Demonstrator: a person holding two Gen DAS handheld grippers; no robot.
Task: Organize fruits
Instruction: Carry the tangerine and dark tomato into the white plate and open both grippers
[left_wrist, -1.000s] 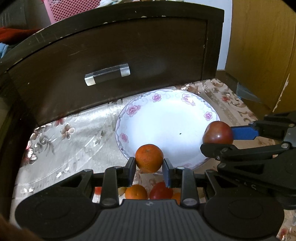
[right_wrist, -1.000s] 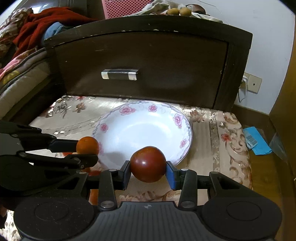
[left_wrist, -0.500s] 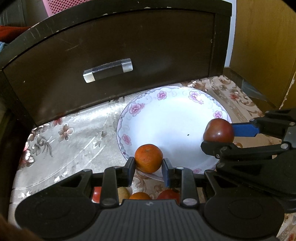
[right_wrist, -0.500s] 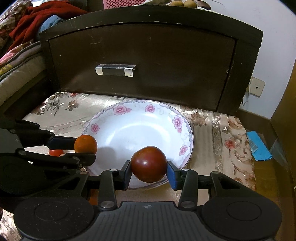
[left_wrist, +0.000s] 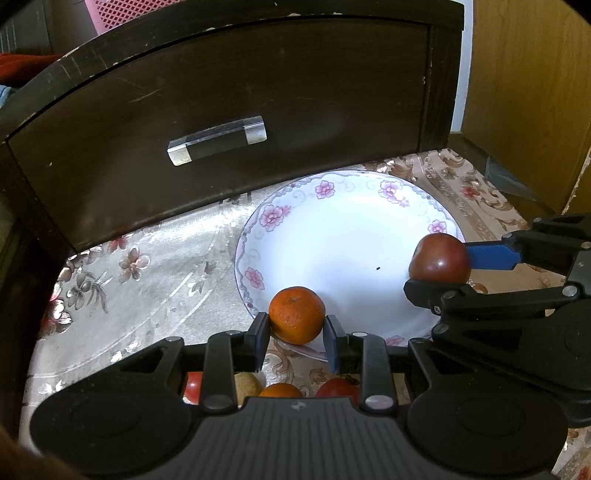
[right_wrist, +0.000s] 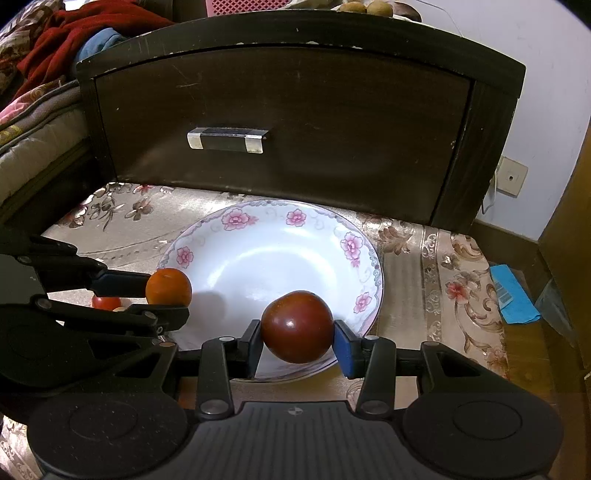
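Observation:
My left gripper (left_wrist: 297, 332) is shut on a small orange (left_wrist: 297, 319), held over the near left rim of a white plate (left_wrist: 325, 190) with pink flowers. My right gripper (right_wrist: 298, 339) is shut on a dark red round fruit (right_wrist: 297, 330) above the plate's near rim (right_wrist: 236, 218). Each gripper shows in the other's view. The right gripper (left_wrist: 439, 269) with the dark red fruit (left_wrist: 439, 258) comes in from the right. The left gripper (right_wrist: 168, 295) with the orange (right_wrist: 168, 287) comes in from the left. The plate holds no fruit.
Loose fruit lies on the flowered cloth under my left gripper: a red one (left_wrist: 192, 384), a pale one (left_wrist: 248, 384), an orange one (left_wrist: 280, 389) and another red one (left_wrist: 338, 387). A dark wooden drawer front (left_wrist: 258, 92) stands close behind the plate. A blue packet (right_wrist: 513, 291) lies at the right.
Both grippers keep hold of their fruits. They have crept slightly forward, so each fruit now hangs a little further over the plate's near rim.

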